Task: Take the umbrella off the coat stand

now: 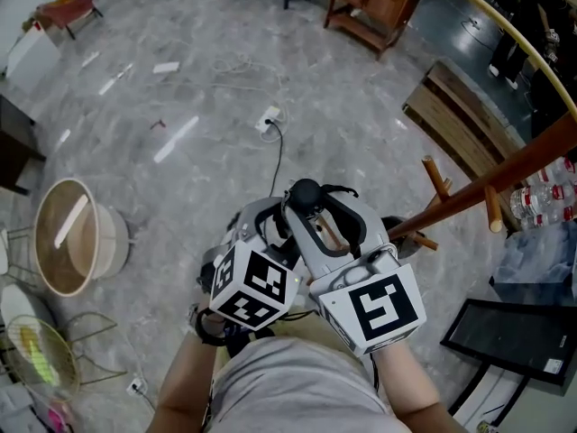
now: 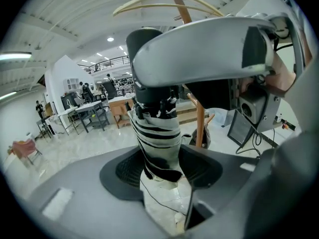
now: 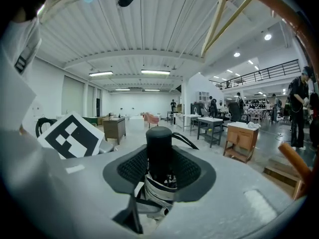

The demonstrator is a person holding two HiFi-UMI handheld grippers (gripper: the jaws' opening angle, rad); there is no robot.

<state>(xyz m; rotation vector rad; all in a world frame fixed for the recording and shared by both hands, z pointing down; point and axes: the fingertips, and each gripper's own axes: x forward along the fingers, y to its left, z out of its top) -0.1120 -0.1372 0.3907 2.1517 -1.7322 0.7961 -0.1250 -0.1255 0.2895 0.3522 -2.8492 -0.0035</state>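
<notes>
Closest to me, the left gripper [image 2: 159, 169] and the right gripper [image 3: 159, 172] sit side by side, just left of the coat stand [image 1: 505, 175], sharing the folded umbrella [image 1: 306, 193]. The left jaws are clamped on its striped canopy [image 2: 158, 133]. The right jaws are clamped on the black handle [image 3: 159, 151], just above the fabric.

I judge the umbrella light, with a stiff shaft under soft, slick cloth. The canopy squashes and could slide under the pads, so I trust the handle as the firmer hold and use the canopy grip only to steady it.

A thin strap [image 3: 183, 140] loops off the handle on the stand's side. It looks free, but it could catch on the pegs [image 1: 436, 177]. As far as I can tell, the umbrella hangs on none of them.
</notes>
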